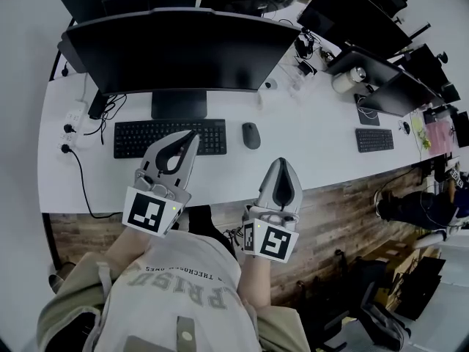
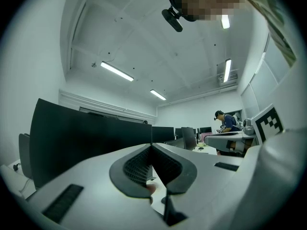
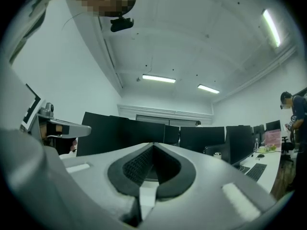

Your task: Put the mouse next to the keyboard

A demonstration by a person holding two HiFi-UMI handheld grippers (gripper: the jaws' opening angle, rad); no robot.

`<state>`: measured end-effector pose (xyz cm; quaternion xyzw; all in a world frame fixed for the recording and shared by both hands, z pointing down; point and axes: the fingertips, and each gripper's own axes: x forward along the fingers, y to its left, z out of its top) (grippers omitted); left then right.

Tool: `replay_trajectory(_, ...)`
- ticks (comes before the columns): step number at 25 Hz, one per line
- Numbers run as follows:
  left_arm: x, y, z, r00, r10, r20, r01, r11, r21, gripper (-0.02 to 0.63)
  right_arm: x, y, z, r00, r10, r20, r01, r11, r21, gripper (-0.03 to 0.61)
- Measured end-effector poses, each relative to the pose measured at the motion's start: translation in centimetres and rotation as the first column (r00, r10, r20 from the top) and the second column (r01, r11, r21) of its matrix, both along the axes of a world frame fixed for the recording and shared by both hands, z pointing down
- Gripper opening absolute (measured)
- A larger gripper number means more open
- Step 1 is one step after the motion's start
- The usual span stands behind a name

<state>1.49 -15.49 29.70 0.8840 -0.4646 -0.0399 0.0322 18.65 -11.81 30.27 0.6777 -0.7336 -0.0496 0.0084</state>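
1. The dark grey oval mouse (image 1: 250, 135) lies on the white worktop (image 1: 315, 145), just beside the right end of the flat black keyboard (image 1: 139, 138), not touching it
2. The left gripper (image 1: 194, 133) hovers above the keyboard, fingers closed together and empty
3. The right gripper (image 1: 282, 161) hangs near the worktop's front edge, apart from the mouse, fingers closed together and empty

Dark mouse (image 1: 250, 135) lies flat (upright) just right of black keyboard (image 1: 169, 137).

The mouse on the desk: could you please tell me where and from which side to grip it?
Probably across its long flanks at mid-length, approaching from the near desk edge: the mouse lies flat, its long axis pointing away from that edge, apart from the keyboard.
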Motion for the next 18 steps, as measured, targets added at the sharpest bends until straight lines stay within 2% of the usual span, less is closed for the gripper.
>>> replay_trajectory(18,0.8,-2.3,1.1,0.999,-0.037,0.003,0.037,0.999,-0.016,0.011,1.0,-2.4,0.9,0.999,-0.025,-0.023,0.024,1.0,-0.02,0.0)
